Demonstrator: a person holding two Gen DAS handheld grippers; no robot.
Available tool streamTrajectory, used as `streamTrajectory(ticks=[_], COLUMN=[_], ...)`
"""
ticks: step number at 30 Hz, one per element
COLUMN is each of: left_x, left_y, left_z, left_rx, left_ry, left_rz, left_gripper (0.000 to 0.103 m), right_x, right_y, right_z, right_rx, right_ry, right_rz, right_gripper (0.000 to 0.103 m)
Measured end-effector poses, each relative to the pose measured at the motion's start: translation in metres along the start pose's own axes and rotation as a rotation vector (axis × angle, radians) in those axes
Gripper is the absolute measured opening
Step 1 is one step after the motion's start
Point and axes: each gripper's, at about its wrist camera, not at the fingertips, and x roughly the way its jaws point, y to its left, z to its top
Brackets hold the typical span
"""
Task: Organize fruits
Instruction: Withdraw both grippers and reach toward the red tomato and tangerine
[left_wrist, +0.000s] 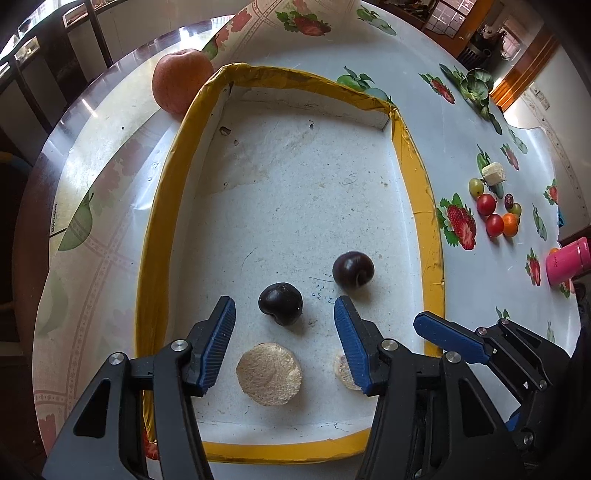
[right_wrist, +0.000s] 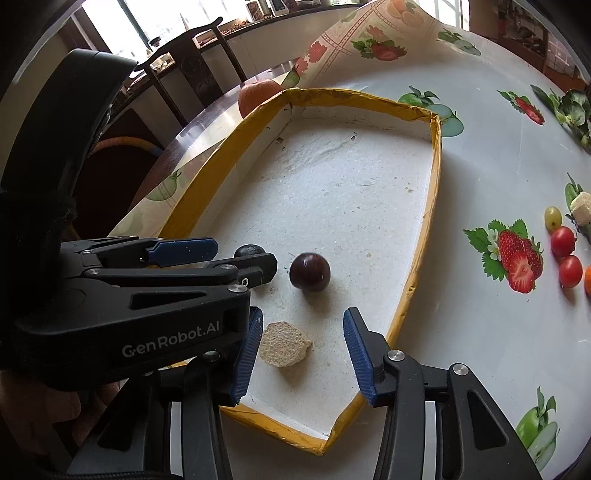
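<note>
My grippers (left_wrist: 284, 317) (right_wrist: 303, 347) both spread, empty | two plums (left_wrist: 280, 303) (right_wrist: 309, 272) in tray (left_wrist: 155, 206) | small fruits (left_wrist: 495, 212) wait at 3 o'clock

Two dark round plums in a yellow-rimmed white foam tray (left_wrist: 400, 155)
Left gripper (left_wrist: 284, 314) open at bottom centre, the nearer plum (left_wrist: 280, 303) between its blue pads, untouched; the other plum (left_wrist: 352, 269) right of centre.

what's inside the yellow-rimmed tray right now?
Two dark plums and two pale round slices inside the tray; the second slice is partly covered by a left gripper finger.
</note>
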Motion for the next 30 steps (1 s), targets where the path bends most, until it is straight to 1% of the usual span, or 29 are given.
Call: streamTrajectory(ticks=[13, 19, 30], left_x=[-0.02, -0.025, -0.032], left_y=[-0.017, -0.032, -0.07], left_z=[-0.007, -0.009, -0.01], left_rx=[0.014, 0.037, 0.098], left_ry=[-0.029, -0.036, -0.044], left_rz=[-0.02, -0.026, -0.055], left_gripper=[0.054, 0.054, 0.054], right_x=[-0.041, -0.057, -0.088], right_y=[-0.015, -0.032, -0.076], right_z=[-0.016, -0.03, -0.054], right_rx=[0.04, 0.082, 0.175], right_ry=[-0.059, -0.08, -0.114], right_rz=[-0.018, -0.034, -0.08], right_gripper=[0.047, 0.047, 0.047])
